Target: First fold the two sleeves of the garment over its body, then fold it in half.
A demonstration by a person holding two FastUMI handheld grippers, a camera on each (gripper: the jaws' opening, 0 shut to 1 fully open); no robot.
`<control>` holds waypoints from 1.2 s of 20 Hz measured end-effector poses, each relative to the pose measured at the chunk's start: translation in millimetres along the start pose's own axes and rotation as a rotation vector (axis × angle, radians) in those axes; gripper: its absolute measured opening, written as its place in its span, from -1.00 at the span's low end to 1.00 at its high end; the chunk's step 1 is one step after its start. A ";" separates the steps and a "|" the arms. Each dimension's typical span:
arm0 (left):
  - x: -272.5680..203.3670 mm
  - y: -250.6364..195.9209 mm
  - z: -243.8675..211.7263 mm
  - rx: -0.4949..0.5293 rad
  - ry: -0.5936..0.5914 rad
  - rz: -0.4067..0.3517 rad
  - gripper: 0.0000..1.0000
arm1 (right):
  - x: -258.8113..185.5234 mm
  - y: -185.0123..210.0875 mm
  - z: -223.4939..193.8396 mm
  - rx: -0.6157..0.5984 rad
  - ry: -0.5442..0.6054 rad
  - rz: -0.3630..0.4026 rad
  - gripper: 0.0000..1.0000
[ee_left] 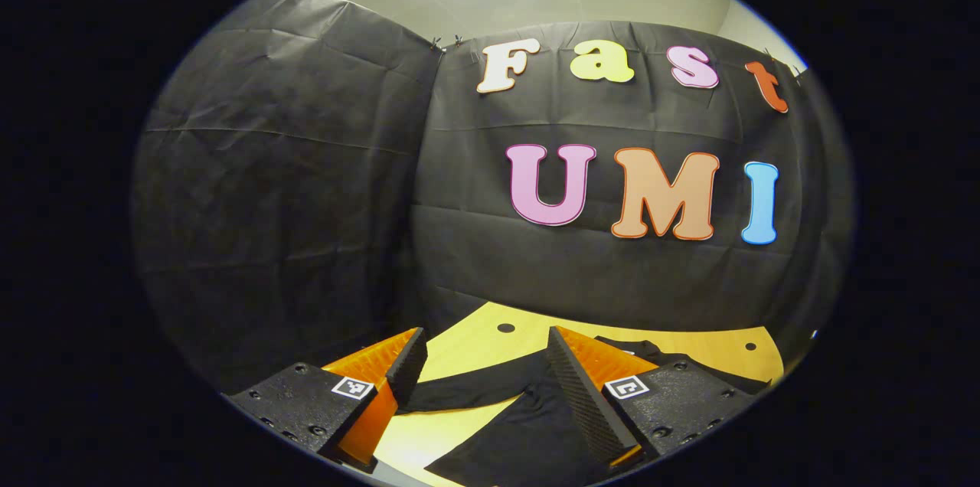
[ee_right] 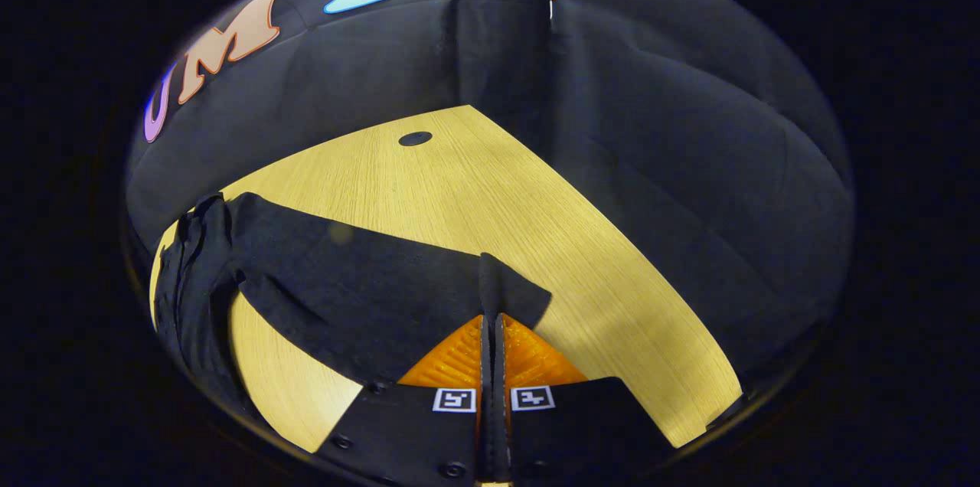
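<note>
While pinched at its end: sleeve (ee_right: pixel 367 280), long axis running from the right gripper (ee_right: pixel 492 318) away to the upper left across the worktop (ee_right: pixel 490 188).
Right gripper: fingers pressed together on the sleeve end, fabric standing up between them.
Left gripper (ee_left: pixel 482 364): fingers spread apart, nothing between them, held over the dark garment (ee_left: pixel 528 433).
Garment: black, lying on the yellow wood worktop, body bunched at the left edge in the right gripper view.

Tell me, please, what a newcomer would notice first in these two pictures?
In the right gripper view, the right gripper is closed on a sleeve of the dark garment, stretched over the yellow wooden table. In the left gripper view, the left gripper hangs open above the garment.
</note>
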State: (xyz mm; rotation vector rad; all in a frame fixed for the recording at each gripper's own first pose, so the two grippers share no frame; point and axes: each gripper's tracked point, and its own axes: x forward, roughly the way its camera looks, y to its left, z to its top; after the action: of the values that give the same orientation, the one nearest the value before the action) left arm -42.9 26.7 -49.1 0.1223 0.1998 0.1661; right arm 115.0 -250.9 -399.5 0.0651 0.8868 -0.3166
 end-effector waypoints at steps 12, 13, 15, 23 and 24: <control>10.3 1.5 -26.0 -0.119 0.048 -0.019 0.84 | -49.1 64.3 89.4 -0.077 -0.109 0.140 -0.96; 13.2 5.8 -27.2 -0.112 0.054 -0.028 0.86 | -58.7 86.5 102.9 -0.088 -0.138 0.168 -0.96; 23.0 18.1 -24.1 -0.094 0.051 -0.041 0.86 | -77.3 136.2 121.7 -0.101 -0.198 0.217 -0.95; 59.0 76.3 -22.7 -0.086 0.051 -0.074 0.87 | -144.0 341.7 125.1 -0.061 -0.288 0.452 -1.00; 62.3 83.2 -25.1 -0.087 0.056 -0.072 0.86 | -150.8 364.0 123.3 -0.076 -0.296 0.473 -0.96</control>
State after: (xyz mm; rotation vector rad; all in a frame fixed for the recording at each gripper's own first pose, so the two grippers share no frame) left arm -0.6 121.7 -73.7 0.0238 0.2517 0.1062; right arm 227.4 109.4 -232.3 0.1511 0.5654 0.1481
